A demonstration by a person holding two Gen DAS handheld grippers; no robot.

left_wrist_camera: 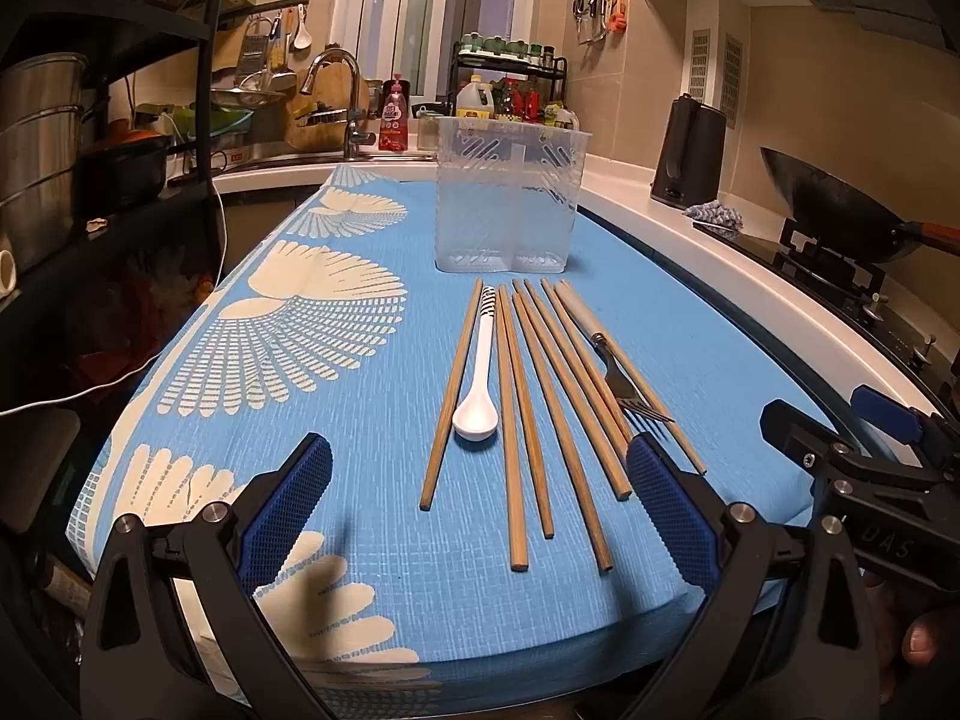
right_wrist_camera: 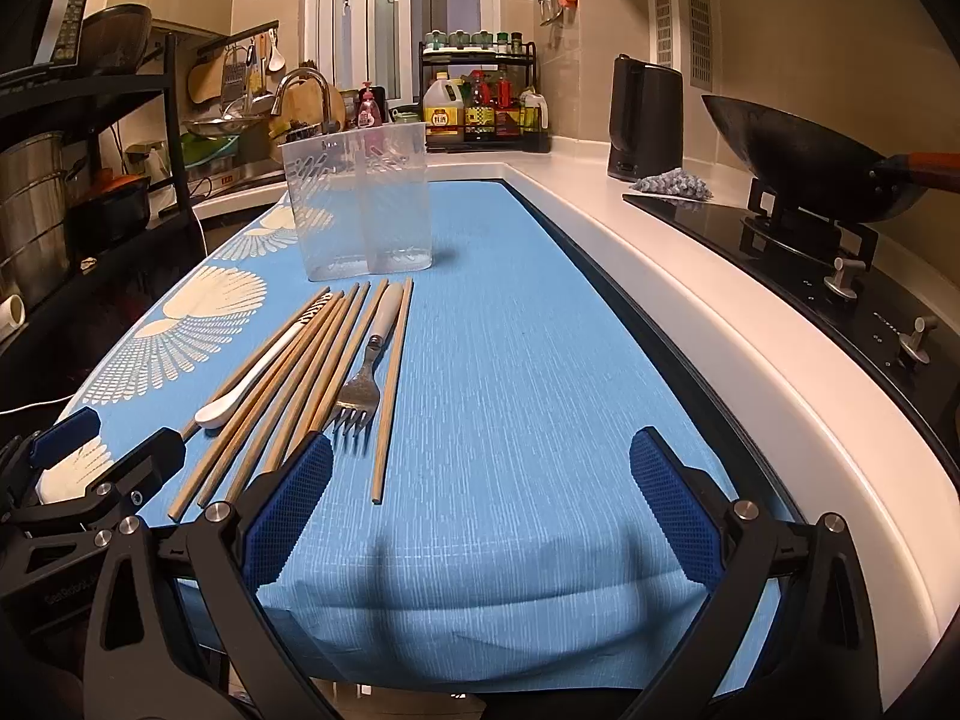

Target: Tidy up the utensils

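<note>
Both the left gripper (left_wrist_camera: 477, 501) and right gripper (right_wrist_camera: 480, 498) gape wide, holding nothing. Chopsticks (left_wrist_camera: 528, 420), spoon (left_wrist_camera: 478, 384) and fork (left_wrist_camera: 624, 375) lie mid-cloth (right_wrist_camera: 510, 360); bare cloth runs right, toward the counter edge (right_wrist_camera: 690, 312).

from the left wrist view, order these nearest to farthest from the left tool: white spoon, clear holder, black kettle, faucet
Measured from the left tool, open and low at the cloth's near end:
1. White spoon, just ahead on the blue cloth among the chopsticks.
2. Clear holder, upright past the far ends of the utensils.
3. Black kettle, on the white counter to the right.
4. Faucet, at the sink, back left.
</note>
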